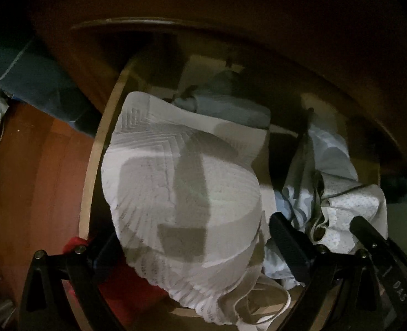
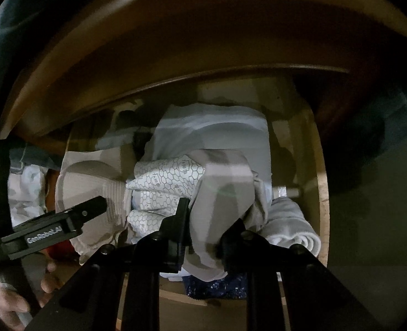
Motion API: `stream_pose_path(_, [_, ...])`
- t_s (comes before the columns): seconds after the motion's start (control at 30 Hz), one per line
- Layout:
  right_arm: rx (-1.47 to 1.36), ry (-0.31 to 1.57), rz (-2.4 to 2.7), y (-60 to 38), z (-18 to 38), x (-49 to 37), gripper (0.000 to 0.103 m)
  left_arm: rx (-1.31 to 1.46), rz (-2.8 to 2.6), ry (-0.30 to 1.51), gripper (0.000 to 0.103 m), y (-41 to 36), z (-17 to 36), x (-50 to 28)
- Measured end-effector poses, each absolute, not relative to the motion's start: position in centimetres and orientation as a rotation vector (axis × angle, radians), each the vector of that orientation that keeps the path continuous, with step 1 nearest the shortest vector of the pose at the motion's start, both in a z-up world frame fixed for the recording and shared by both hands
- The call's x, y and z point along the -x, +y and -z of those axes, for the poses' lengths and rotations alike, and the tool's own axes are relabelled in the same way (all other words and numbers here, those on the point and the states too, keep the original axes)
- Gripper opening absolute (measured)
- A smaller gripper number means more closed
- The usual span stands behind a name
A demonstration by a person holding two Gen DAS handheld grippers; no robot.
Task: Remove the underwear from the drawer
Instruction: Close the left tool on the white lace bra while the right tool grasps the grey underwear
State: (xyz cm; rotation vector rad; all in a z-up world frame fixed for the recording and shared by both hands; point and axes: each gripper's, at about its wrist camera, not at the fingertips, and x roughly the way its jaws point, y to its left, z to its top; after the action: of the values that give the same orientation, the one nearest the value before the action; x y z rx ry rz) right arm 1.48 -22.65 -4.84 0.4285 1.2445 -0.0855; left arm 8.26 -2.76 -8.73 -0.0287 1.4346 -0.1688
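Open wooden drawer, contents as seen from both wrist views.
Light wood walls; drawer packed with folded and crumpled garments. A white ribbed garment fills the left part, a pale blue folded piece lies behind it, a hexagon-print white garment sits mid-drawer, and a rolled white cloth rests against the right wall.

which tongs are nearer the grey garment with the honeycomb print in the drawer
Right. The right tongs are shut on the honeycomb-print garment itself. The left tongs hover off to its side over a white ribbed garment, not touching the print.
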Motion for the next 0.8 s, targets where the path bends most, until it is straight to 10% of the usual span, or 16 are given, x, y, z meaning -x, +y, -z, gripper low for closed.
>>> stream_pose_path(0.3, [-0.460, 1.275, 0.019, -21.8, 5.8, -2.4, 0.061, -0.052, 0.204, 1.397, 0.047, -3.5, 7.9, -7.7])
stream_pose_path(0.8, [-0.285, 1.343, 0.070, -18.8, 8.0, -4.5, 0.083, 0.029, 0.325, 1.323, 0.043, -3.0, 4.7, -5.5])
